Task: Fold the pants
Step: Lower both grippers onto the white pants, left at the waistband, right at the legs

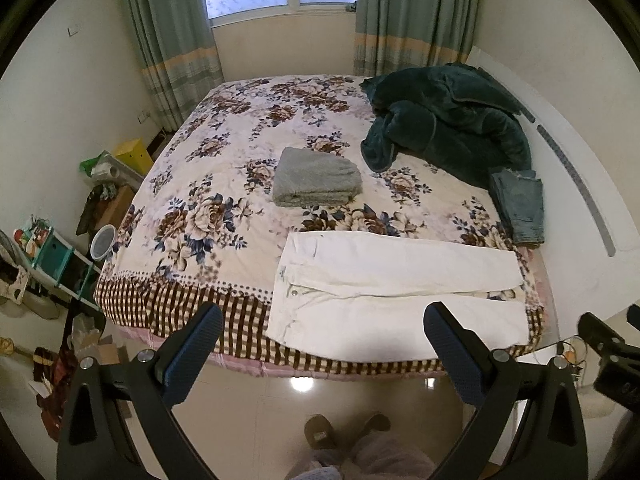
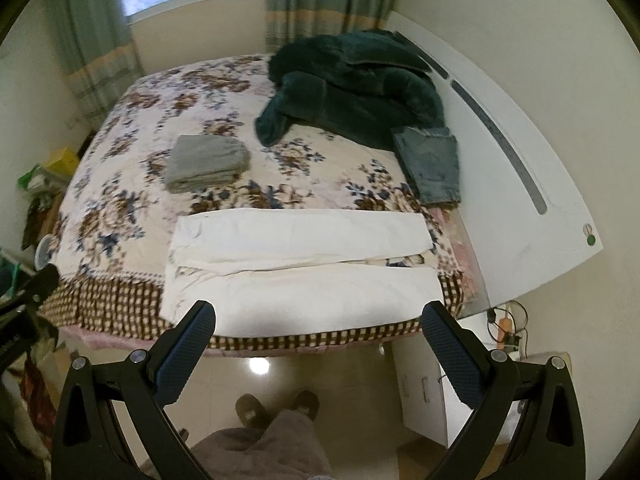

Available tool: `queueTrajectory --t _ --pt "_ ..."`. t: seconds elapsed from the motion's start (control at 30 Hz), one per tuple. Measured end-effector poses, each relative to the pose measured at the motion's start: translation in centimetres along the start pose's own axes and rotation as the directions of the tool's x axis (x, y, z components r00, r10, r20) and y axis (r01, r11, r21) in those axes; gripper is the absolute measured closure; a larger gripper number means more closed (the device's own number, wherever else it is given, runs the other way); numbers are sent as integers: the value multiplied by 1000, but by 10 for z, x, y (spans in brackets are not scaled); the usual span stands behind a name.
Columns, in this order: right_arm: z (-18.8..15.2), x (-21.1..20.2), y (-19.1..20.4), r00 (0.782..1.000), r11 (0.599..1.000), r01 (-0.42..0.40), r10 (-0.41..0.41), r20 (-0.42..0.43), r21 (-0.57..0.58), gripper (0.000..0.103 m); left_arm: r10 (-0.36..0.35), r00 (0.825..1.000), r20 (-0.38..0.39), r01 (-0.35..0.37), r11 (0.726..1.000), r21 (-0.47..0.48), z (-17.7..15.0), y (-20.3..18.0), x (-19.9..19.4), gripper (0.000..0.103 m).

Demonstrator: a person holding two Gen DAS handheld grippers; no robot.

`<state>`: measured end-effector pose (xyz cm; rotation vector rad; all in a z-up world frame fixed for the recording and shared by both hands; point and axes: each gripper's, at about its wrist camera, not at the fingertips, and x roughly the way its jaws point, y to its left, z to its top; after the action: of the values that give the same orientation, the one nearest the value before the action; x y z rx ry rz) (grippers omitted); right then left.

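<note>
Button point(image 1: 295, 291) on white pants point(image 1: 392, 280) shows only at left wrist.

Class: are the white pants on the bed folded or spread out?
Spread out: the white pants lie flat on the bed, both legs side by side at full length.

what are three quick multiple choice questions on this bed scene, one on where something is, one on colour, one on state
1. Where do the white pants lie?
A. along the near edge of the bed
B. on the floor
C. under the dark green blanket

2. What colour is the folded towel in the middle of the bed?
A. red
B. grey
C. yellow

3. How do the left claw and right claw stand?
A. both shut on the pants
B. one open, one shut
C. both open, holding nothing

Answers: 1 A, the pants lie spread flat by the checked border; 2 B, it looks grey in both views; 3 C, each claw's fingers are wide apart, short of the cloth.
</note>
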<state>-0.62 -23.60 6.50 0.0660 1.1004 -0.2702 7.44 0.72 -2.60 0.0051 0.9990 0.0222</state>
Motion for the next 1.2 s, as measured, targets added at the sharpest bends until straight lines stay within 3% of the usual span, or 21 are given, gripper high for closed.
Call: queueTrajectory --t 0.17,0.33,0.4,0.53,0.63,0.77,0.9,1.03,1.2 --pt "31 59 -21 999 997 44 -42 -29 64 0 46 999 -15 -46 999 -5 23 -8 48 0" --pt "80 153 -52 995 994 44 -36 -89 95 0 101 993 -54 -104 994 -42 55 -26 111 0" --pt "100 198 -67 993 993 38 -25 -116 110 0 138 986 -91 -144 987 -69 69 -35 147 0" --pt "145 311 -102 984 987 28 0 -177 156 0 140 965 -220 -179 969 -169 95 -48 237 0" --pt "173 409 -129 974 975 59 -9 -227 214 0 123 939 -322 -209 947 -245 106 -52 311 0" --pt "190 527 -159 950 938 106 3 -314 331 0 76 884 -461 -260 899 -351 108 -46 423 0" --pt "186 650 -188 915 864 194 11 -403 464 0 41 824 -566 -347 825 -446 99 -25 528 0" --pt "172 741 -203 880 805 278 5 -475 524 0 -14 762 -648 -418 754 -507 82 -9 617 0" --pt "155 831 -215 833 742 365 9 -553 562 0 -22 744 -668 -487 666 -565 76 15 674 0"
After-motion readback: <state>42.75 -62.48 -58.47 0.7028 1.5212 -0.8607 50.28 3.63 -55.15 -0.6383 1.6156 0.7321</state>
